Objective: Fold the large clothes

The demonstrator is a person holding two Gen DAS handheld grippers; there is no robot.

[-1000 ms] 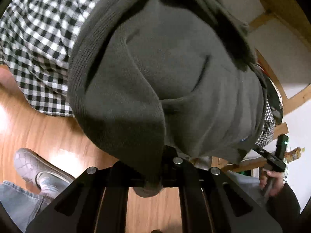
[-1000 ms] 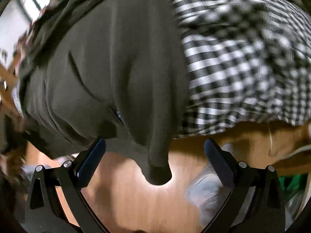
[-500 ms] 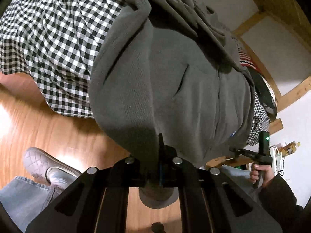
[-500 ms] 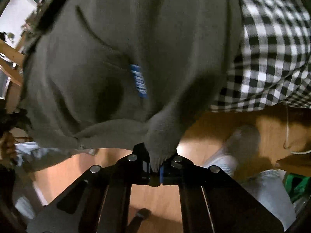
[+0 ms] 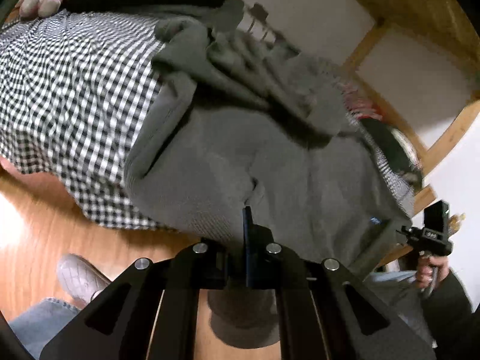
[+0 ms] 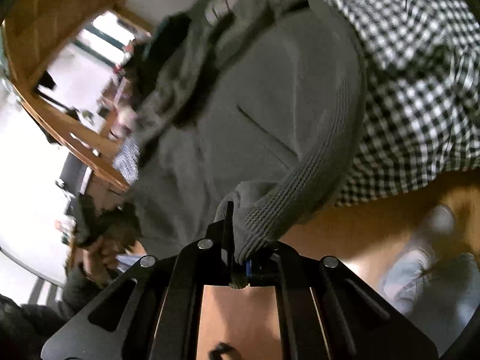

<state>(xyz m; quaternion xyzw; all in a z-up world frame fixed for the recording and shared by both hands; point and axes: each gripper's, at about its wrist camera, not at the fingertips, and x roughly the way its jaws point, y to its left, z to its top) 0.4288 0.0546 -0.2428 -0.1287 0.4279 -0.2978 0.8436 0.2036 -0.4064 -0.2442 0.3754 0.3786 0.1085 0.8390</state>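
Observation:
A large grey sweatshirt (image 5: 270,156) lies over a black-and-white checked cloth (image 5: 69,90) on a bed or table and hangs off its near edge. My left gripper (image 5: 246,240) is shut on the ribbed hem at one bottom corner. My right gripper (image 6: 237,240) is shut on the ribbed hem (image 6: 300,186) at the other bottom corner. The sweatshirt (image 6: 255,114) fills the middle of the right wrist view. The right gripper also shows in the left wrist view (image 5: 432,234), held in a hand at the right.
Wooden floor (image 5: 39,225) lies below the edge. My shoe (image 5: 81,273) and jeans (image 5: 36,324) are at lower left. Other clothes (image 5: 387,141) are piled at the far side. A wooden frame (image 5: 390,30) and white wall stand behind.
The right gripper went from open beside the hem to shut on it. Both grippers have pulled the hem back and the sweatshirt is stretched flatter over the checked cloth.

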